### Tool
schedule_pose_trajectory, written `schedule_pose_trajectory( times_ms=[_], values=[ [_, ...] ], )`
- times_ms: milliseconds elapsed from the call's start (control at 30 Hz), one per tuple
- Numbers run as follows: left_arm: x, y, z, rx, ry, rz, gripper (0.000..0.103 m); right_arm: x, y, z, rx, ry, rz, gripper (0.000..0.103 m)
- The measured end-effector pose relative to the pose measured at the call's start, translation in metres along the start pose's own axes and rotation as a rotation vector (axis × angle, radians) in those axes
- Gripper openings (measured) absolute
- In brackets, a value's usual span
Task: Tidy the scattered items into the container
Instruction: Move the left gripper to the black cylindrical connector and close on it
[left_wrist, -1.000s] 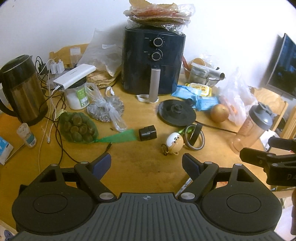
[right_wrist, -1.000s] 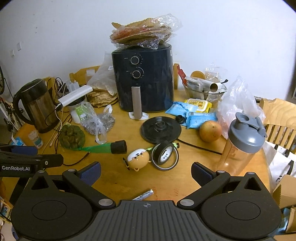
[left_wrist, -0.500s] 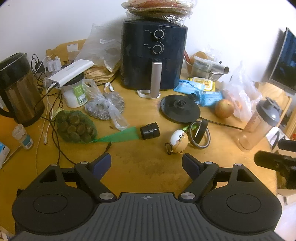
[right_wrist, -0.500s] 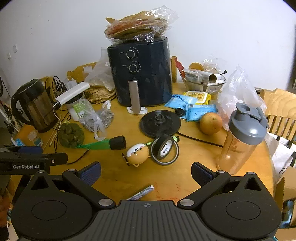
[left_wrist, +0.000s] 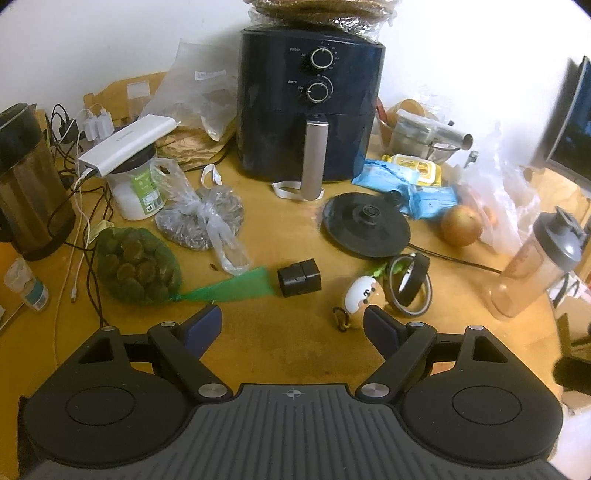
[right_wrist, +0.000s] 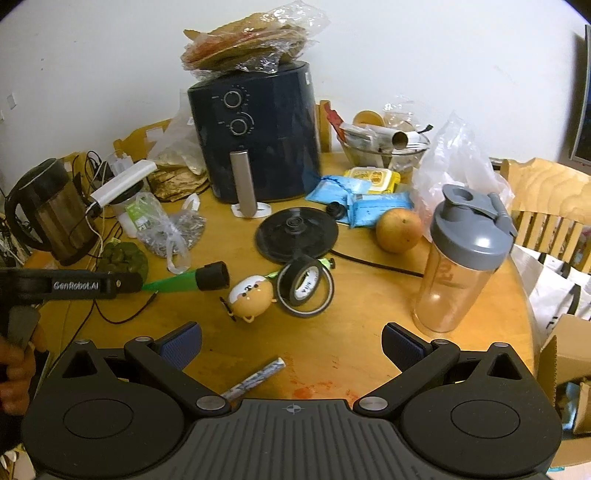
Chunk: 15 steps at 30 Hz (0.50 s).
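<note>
1. The left gripper (left_wrist: 293, 326) hangs low over the round wooden table (left_wrist: 288, 354), its blue-padded fingers (left_wrist: 201, 328) spread wide apart with nothing between them.
2. The right gripper (right_wrist: 291, 345) is likewise spread wide and empty above the table's near edge; a thin foil-wrapped stick (right_wrist: 255, 378) lies on the wood just in front of its body.
3. In the left wrist view, a small black cube-shaped adapter (left_wrist: 299, 277) sits at 12 o'clock from the left gripper, touching the tip of a green net bag of dark round pieces (left_wrist: 138, 269) that stretches off toward 10 o'clock.
4. A round cream-and-tan toy figure (left_wrist: 364, 301) lies at 1 o'clock, just beside the right-hand finger, and a roll of black tape (left_wrist: 410, 284) leans upright against it on the far side.
5. Behind them a black disc-shaped kettle base (left_wrist: 365, 229) lies flat, with a dark blue air fryer (left_wrist: 308, 107) standing at 12 o'clock.
6. In the right wrist view a grey-lidded clear shaker bottle (right_wrist: 461, 258) stands upright at 2 o'clock and an orange fruit (right_wrist: 399, 229) rests near it.
7. An open brown cardboard box (right_wrist: 561, 354) stands off the table at 3 o'clock.
</note>
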<state>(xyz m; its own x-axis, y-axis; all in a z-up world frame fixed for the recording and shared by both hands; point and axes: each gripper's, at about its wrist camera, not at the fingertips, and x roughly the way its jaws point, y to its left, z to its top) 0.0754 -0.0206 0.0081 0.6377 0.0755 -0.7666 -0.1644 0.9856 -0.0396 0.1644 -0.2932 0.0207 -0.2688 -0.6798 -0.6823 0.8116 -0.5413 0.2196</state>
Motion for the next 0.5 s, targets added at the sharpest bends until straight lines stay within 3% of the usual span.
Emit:
schedule_pose_trajectory(
  times_ms=[500],
  values=[
    [0.054,-0.016,0.007,0.009,0.078,0.028,0.085,-0.005,-0.032,-0.006,0.014,0.033,-0.032,0.103]
  ],
)
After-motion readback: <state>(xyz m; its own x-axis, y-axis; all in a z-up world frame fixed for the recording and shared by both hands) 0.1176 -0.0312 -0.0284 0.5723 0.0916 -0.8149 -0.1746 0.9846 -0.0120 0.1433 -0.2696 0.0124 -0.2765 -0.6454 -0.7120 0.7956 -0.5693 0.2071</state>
